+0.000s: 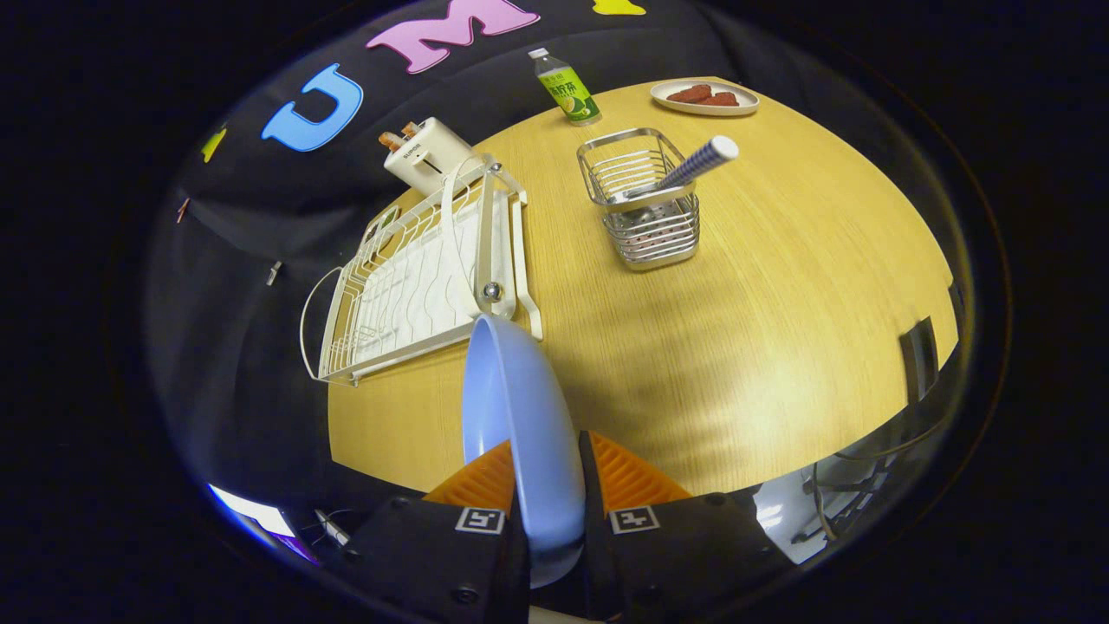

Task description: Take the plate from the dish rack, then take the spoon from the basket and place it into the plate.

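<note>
The gripper (548, 485) is pinching the pale blue round plate (520, 425) edge-on, fingers closed against both faces; it wants lowering flat onto bare wooden table (780, 286), right of the white wire dish rack (416, 277).

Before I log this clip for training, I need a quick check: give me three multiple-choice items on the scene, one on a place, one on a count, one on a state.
1. Where is the spoon?
A. in the wire basket
B. on the dish rack
C. on the blue plate

2. How many plates are there?
A. one
B. two
C. three

3. What are the gripper's fingers doing?
A. spread open over the table
B. shut on the bottle
C. shut on the blue plate

Answers:
1 A: the spoon leans out of the wire basket.
2 B: the blue plate and a white plate holding food beside the bottle.
3 C: both fingers of the gripper press on the blue plate's rim, past the dish rack.
</note>
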{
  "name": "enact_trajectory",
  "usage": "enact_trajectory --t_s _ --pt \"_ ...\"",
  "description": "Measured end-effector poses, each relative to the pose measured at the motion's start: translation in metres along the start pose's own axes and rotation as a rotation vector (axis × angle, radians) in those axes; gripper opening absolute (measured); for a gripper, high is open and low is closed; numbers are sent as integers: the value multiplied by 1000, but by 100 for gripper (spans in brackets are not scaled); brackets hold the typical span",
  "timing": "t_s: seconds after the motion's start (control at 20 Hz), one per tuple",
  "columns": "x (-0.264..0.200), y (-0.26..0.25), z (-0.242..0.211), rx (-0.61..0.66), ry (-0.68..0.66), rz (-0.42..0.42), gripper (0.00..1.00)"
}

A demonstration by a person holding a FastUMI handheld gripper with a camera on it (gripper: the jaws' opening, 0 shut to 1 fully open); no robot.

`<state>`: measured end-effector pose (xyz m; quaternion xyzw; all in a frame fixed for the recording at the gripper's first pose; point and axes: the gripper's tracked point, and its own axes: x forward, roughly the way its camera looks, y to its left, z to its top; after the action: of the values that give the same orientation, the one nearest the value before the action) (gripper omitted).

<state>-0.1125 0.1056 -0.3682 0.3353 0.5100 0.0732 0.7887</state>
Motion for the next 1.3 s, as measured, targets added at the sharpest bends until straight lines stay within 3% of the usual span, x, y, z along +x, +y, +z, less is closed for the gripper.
enact_trajectory --t_s 0.25,0.7,0.95,1.1,1.3 --pt "21 0 -2 47 8 35 30" --pt "28 -33 5 -28 -26 -133 51" --pt "16 -36 20 -37 -71 -139 56" --pt "-1 -16 30 -106 -94 -89 56" --pt "-37 41 66 -213 -182 64 56"
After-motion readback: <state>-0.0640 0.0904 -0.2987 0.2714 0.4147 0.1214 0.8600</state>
